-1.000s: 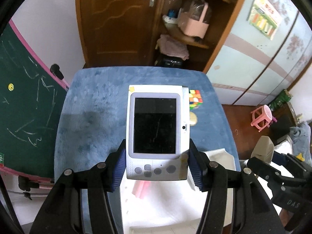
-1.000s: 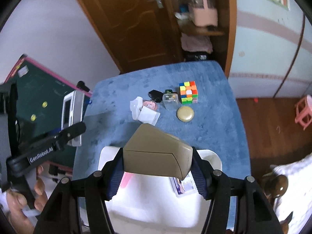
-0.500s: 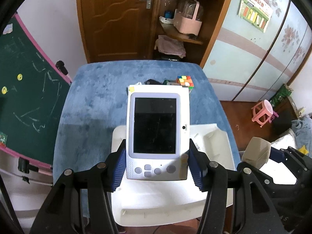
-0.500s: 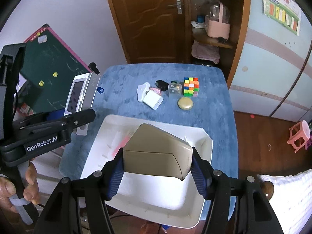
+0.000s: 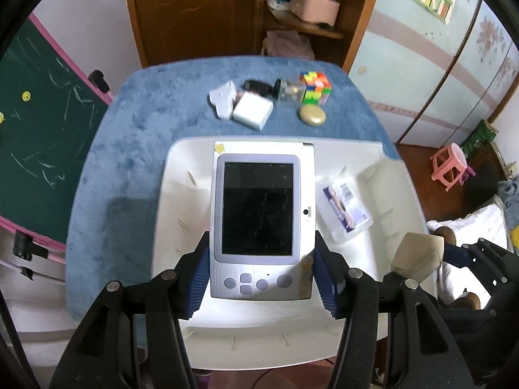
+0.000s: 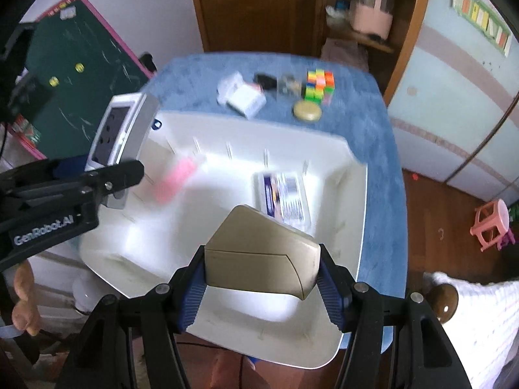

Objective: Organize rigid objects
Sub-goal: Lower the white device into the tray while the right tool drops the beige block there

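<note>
Left gripper (image 5: 261, 278): clamped on the tablet (image 5: 259, 217), blue pads on both long sides near the button end, screen up. Same grip as a second ago. Since then it has come down and the view has opened up: the tablet now hangs over the left-middle of the white tray (image 5: 389, 159), where before it covered most of the loose items at the desk's far edge. Whether the tablet touches the tray floor, can't tell.

Desk (image 5: 129, 149), blue cover. Far edge, left to right: white holder (image 5: 223, 102), white box (image 5: 253, 111), black item (image 5: 258, 87), clear cube (image 5: 288, 90), puzzle cube (image 5: 315, 87), gold disc (image 5: 312, 115) just in front of the puzzle cube. None has shifted on the desk.

Tray sits on the near half of the desk, overhanging the near edge. Inside: pink item (image 6: 176, 180) at left, blurred; clear case (image 5: 347, 209) with a printed label, right of centre. Both stayed put.

Right gripper (image 6: 262, 280): clamped on the tan box (image 6: 259, 253), pads on its two ends, grip unchanged. It has dropped too; the box now hangs over the tray's near-right part, just in front of the clear case. Contact with the tray, can't tell.

Part of a hand (image 6: 24, 298) shows at lower left of the right view.
</note>
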Motion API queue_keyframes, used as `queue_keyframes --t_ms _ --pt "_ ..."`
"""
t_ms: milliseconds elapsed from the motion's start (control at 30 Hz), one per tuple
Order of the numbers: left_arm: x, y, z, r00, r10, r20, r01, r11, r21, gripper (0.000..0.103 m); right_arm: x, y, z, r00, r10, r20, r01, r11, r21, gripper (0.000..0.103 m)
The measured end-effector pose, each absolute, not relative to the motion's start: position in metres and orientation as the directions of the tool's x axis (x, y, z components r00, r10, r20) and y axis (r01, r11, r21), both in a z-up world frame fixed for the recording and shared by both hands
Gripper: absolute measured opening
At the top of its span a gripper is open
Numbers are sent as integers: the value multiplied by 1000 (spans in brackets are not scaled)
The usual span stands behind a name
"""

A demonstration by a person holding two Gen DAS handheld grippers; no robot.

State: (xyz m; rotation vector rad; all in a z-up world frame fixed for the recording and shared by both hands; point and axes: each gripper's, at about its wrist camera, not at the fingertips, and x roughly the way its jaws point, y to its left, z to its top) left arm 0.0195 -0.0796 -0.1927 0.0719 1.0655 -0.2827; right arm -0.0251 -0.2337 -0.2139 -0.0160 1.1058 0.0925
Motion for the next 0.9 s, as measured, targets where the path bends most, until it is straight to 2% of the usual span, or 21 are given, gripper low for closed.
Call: queue_keyframes --t_ms 400,900 --pt "29 -87 -257 374 -174 -911 265 961 -75 60 -20 -227 -279 332 75 -940 -99 994 45 63" --pt "36 -93 -276 358 -153 -921 271 961 -54 61 -9 -230 -304 270 88 -959 -93 994 65 64"
